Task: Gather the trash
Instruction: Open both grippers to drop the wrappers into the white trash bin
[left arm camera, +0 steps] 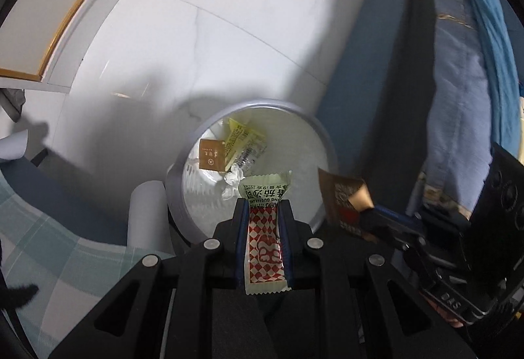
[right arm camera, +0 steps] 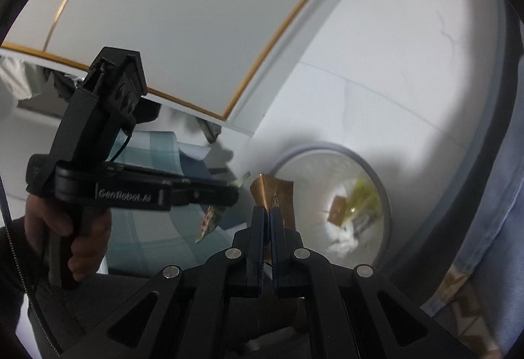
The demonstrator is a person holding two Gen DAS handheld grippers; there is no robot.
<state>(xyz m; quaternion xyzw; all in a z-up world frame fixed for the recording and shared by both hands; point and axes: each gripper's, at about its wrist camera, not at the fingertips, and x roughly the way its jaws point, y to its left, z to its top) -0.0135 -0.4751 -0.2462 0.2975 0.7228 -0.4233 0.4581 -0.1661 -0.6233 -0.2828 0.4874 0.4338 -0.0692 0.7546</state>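
Note:
A round bin point(left arm camera: 322, 143) with a grey rim stands on the white floor; inside lie a gold sachet point(left arm camera: 211, 154), yellow wrappers and crumpled tissue. My left gripper point(left arm camera: 263, 206) is shut on a red-and-white checked wrapper point(left arm camera: 263, 247), whose pale green end hangs over the bin's near edge. My right gripper point(right arm camera: 267, 213) is shut on a copper-coloured wrapper point(right arm camera: 273, 192), left of the bin point(right arm camera: 381, 188) in the right wrist view. In the left wrist view the right gripper point(left arm camera: 363, 211) holds that wrapper point(left arm camera: 340, 195) at the bin's right rim.
A bed with blue patterned bedding point(left arm camera: 465, 97) runs along the right. A white cabinet with gold trim point(left arm camera: 42, 25) stands at the left. A teal checked cloth point(left arm camera: 49, 228) and a white roll point(left arm camera: 147, 215) lie near the bin. A person's hand point(right arm camera: 75, 228) holds the left gripper.

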